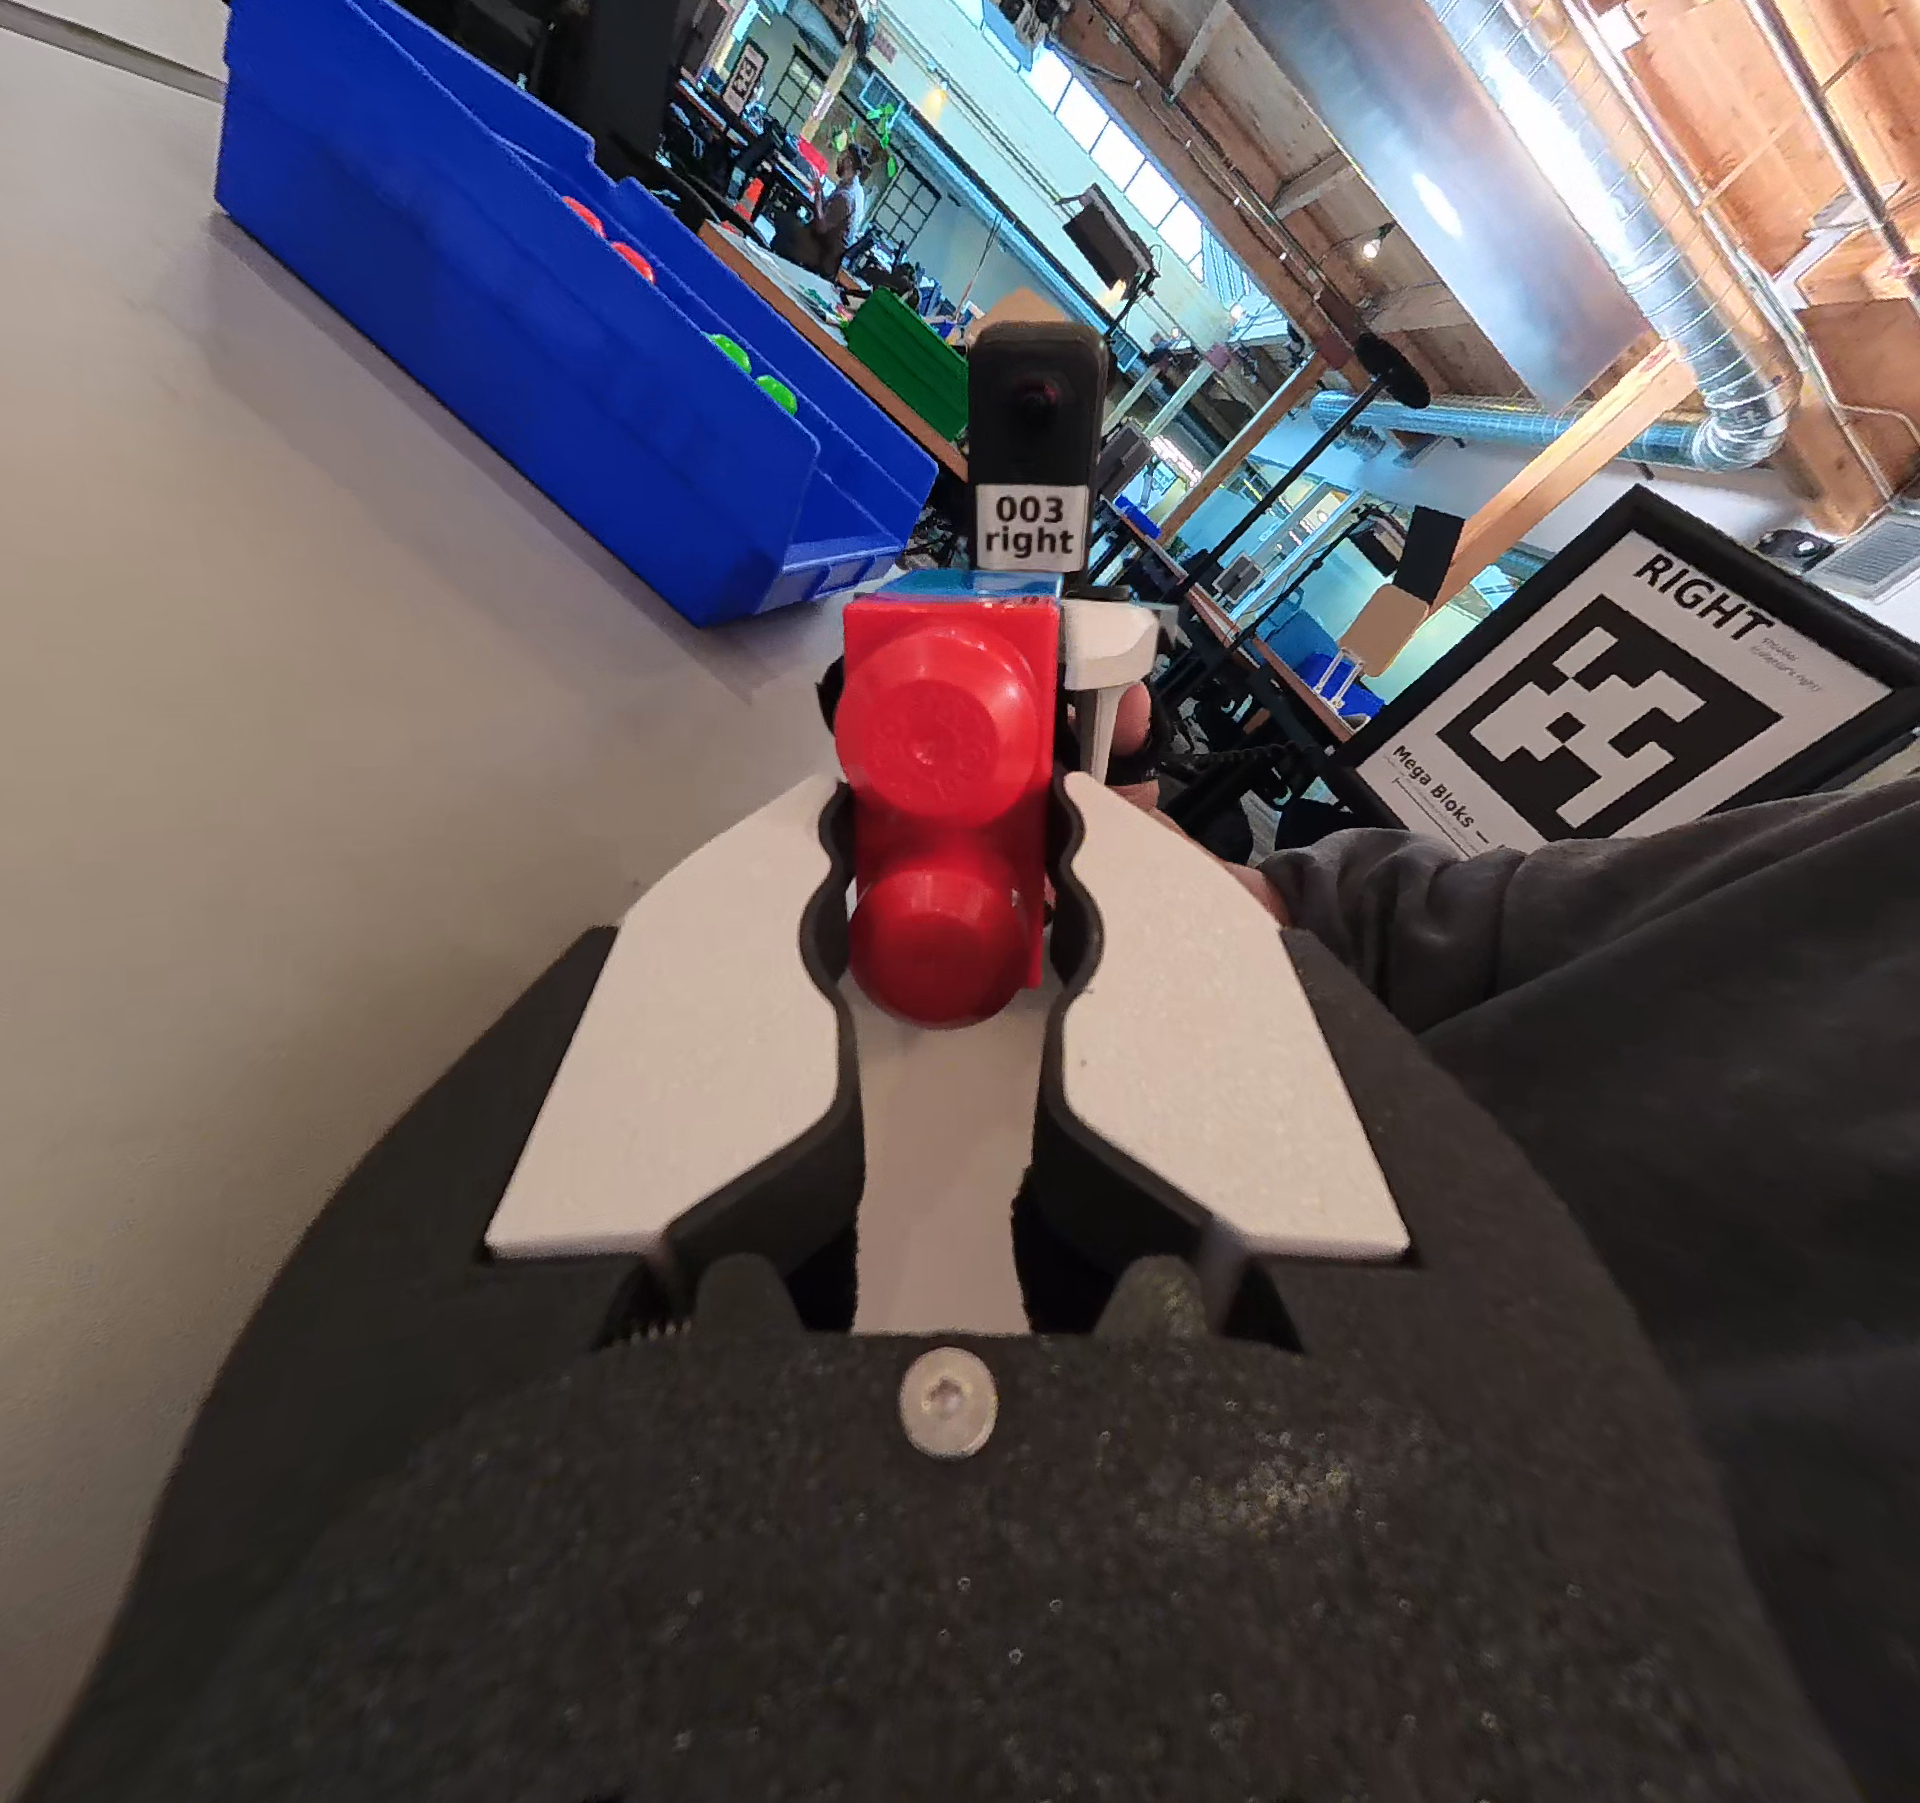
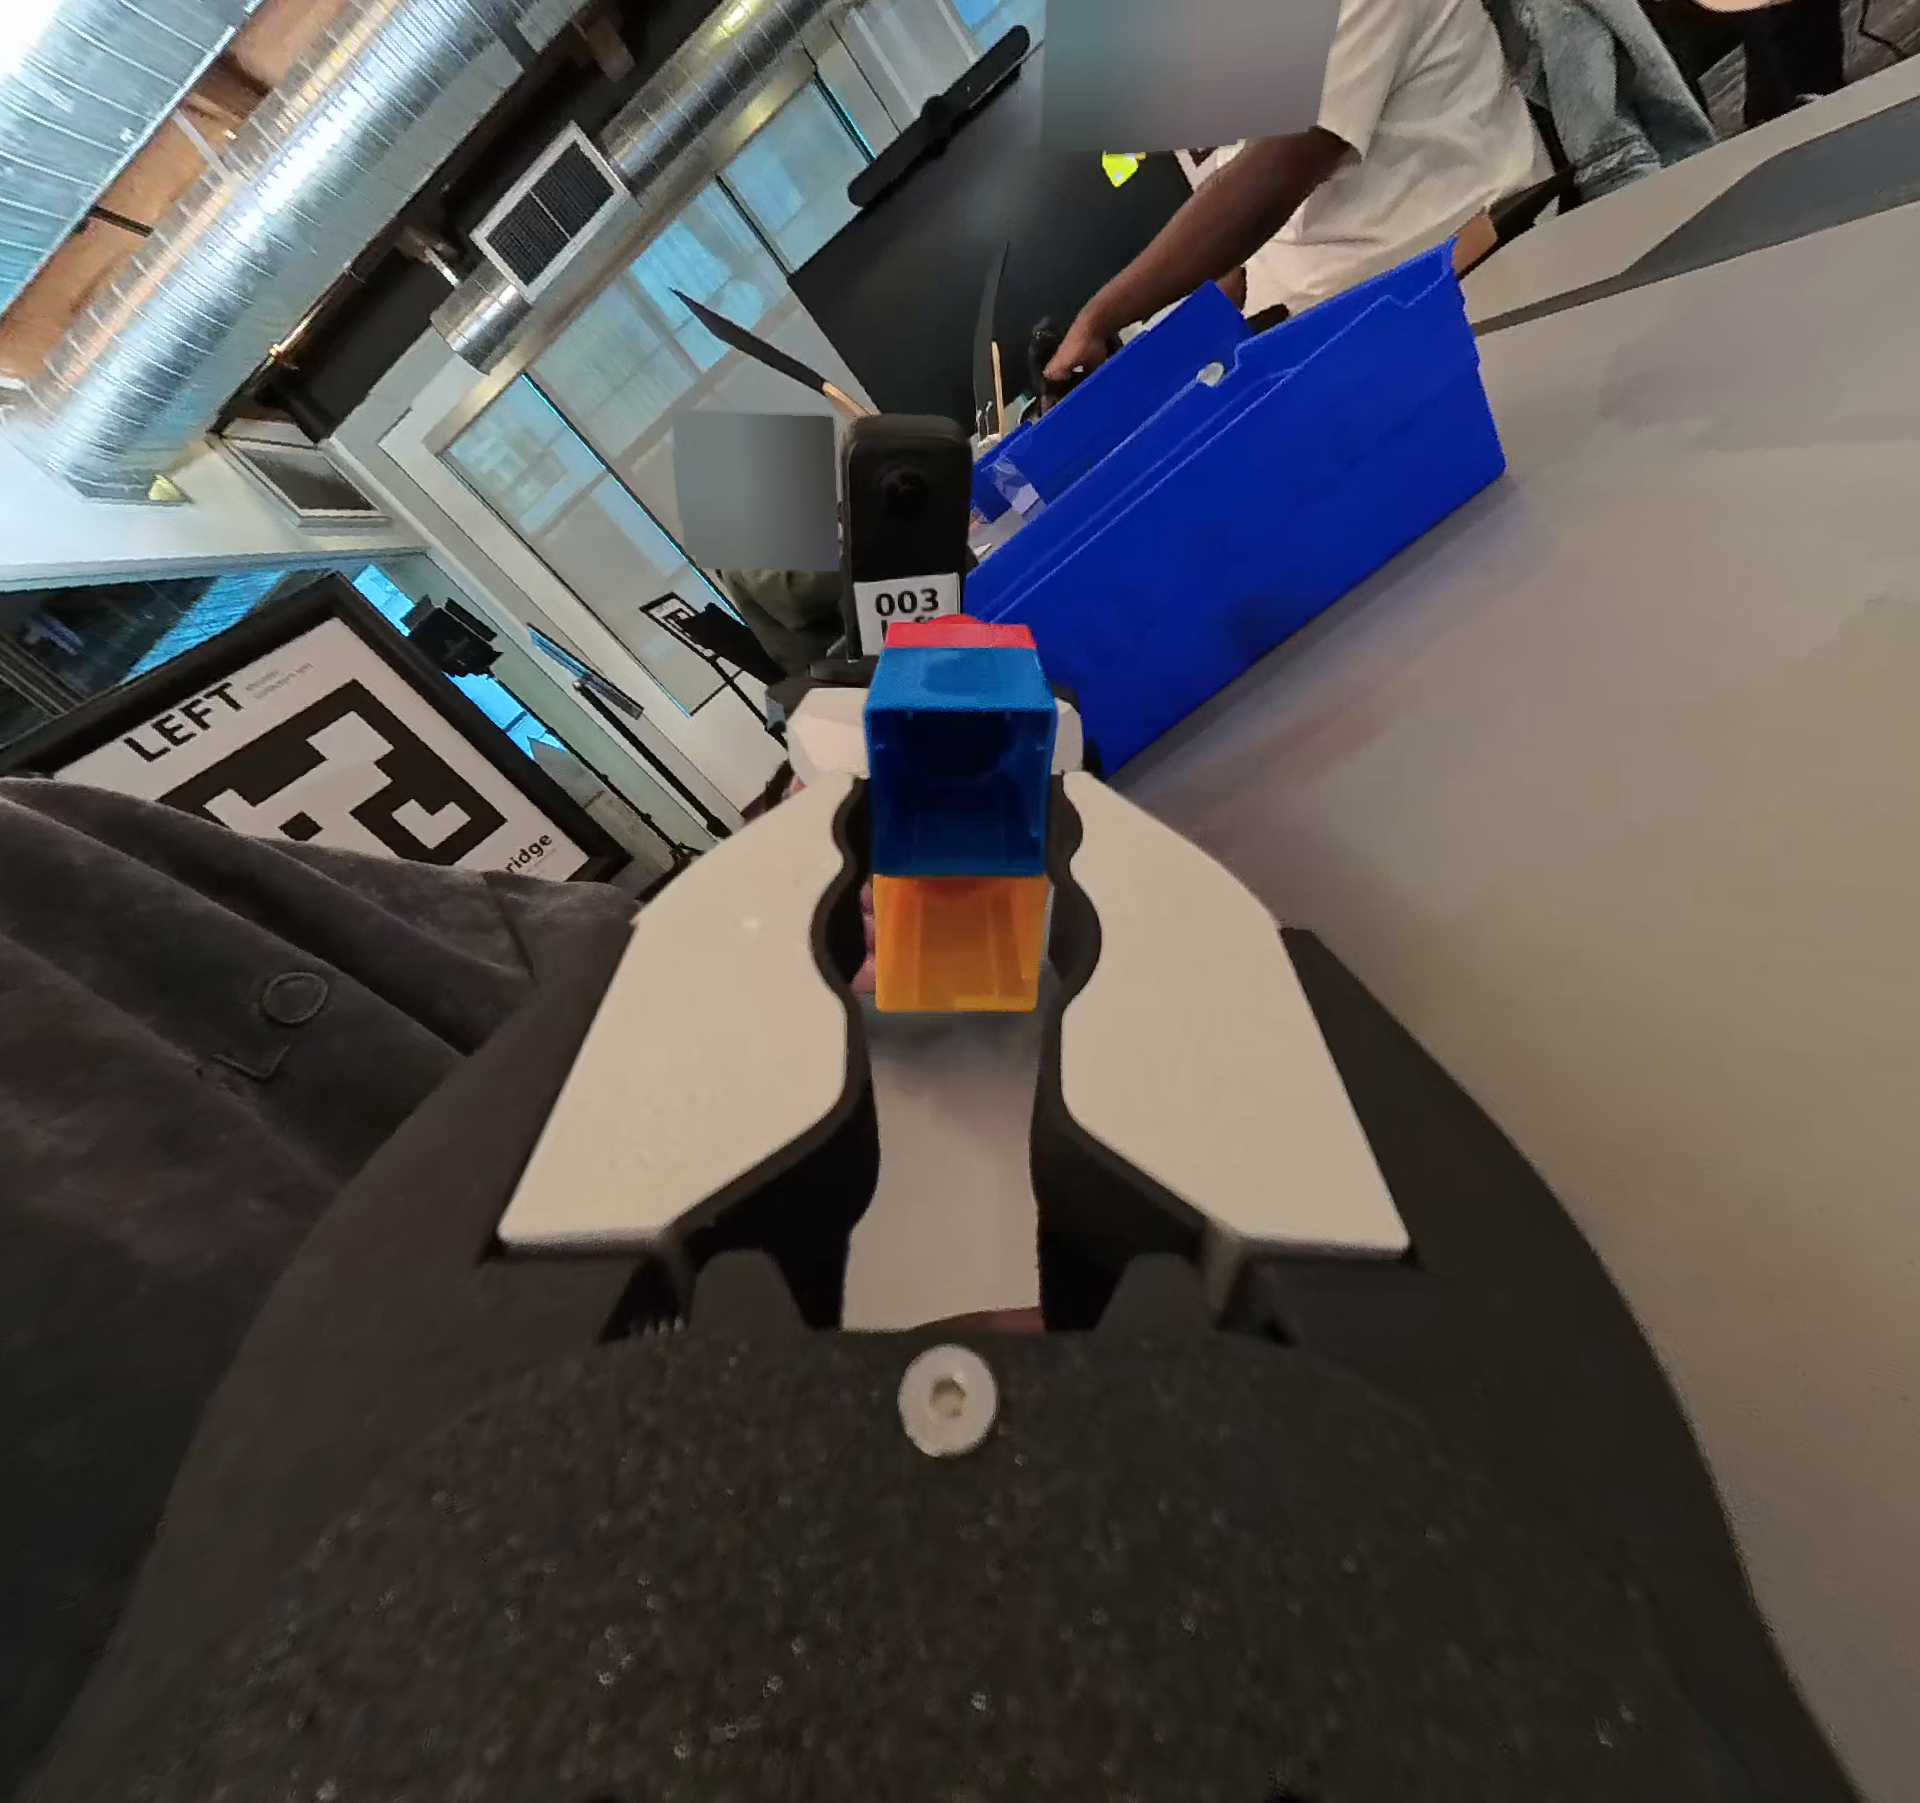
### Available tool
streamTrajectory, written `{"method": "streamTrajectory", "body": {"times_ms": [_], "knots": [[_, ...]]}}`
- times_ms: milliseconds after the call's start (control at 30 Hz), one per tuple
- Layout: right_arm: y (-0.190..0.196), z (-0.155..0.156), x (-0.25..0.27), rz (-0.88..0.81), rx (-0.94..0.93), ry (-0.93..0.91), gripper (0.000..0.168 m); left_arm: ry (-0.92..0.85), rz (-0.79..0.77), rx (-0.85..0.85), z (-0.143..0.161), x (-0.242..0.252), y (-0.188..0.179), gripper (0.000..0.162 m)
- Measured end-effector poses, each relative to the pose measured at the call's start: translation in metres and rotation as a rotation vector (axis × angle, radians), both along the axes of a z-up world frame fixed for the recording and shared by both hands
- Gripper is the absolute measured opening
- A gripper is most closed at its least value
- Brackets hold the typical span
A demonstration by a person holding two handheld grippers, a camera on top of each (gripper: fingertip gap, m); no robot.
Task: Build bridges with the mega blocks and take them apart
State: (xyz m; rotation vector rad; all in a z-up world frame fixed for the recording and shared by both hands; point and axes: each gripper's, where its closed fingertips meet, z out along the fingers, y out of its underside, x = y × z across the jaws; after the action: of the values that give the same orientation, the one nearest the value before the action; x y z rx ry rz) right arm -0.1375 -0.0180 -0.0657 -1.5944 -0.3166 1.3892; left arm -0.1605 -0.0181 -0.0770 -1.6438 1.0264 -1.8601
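My left gripper is shut on a red two-stud block, studs facing the camera, held in the air above the grey table. A sliver of a blue block shows behind the red one. My right gripper faces it and is shut on a blue block and an orange block side by side, hollow undersides toward the camera. The red block sits against the blue one's far side. Each gripper shows in the other's view, the right gripper and the left gripper.
A blue bin stands on the table and holds red blocks and green blocks; it also shows in the right wrist view. Framed marker signs stand at the table edge. A person in a white shirt stands behind the bin. The grippers are tip to tip, or close to it.
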Motion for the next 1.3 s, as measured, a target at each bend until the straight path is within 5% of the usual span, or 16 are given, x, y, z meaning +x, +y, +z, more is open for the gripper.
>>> {"method": "streamTrajectory", "body": {"times_ms": [433,500,700,1167,1300], "knots": [[0.001,0.007,0.0,-0.03,0.033,0.04,0.033,-0.037,-0.013,-0.05,0.005,-0.001,0.002,0.034],[0.0,0.004,0.003,-0.031,0.023,0.016,0.047,-0.04,0.003,-0.047,0.008,-0.004,0.006,0.034],[-0.006,-0.021,-0.022,0.059,-0.026,-0.099,0.037,-0.022,0.02,-0.01,0.005,-0.003,0.008,0.035],[-0.007,-0.018,-0.026,0.061,-0.028,-0.072,0.035,-0.016,0.005,0.021,0.009,-0.004,0.006,0.034],[-0.008,-0.018,-0.019,0.069,-0.031,-0.096,0.047,-0.001,-0.021,0.039,0.012,-0.012,0.011,0.034]]}}
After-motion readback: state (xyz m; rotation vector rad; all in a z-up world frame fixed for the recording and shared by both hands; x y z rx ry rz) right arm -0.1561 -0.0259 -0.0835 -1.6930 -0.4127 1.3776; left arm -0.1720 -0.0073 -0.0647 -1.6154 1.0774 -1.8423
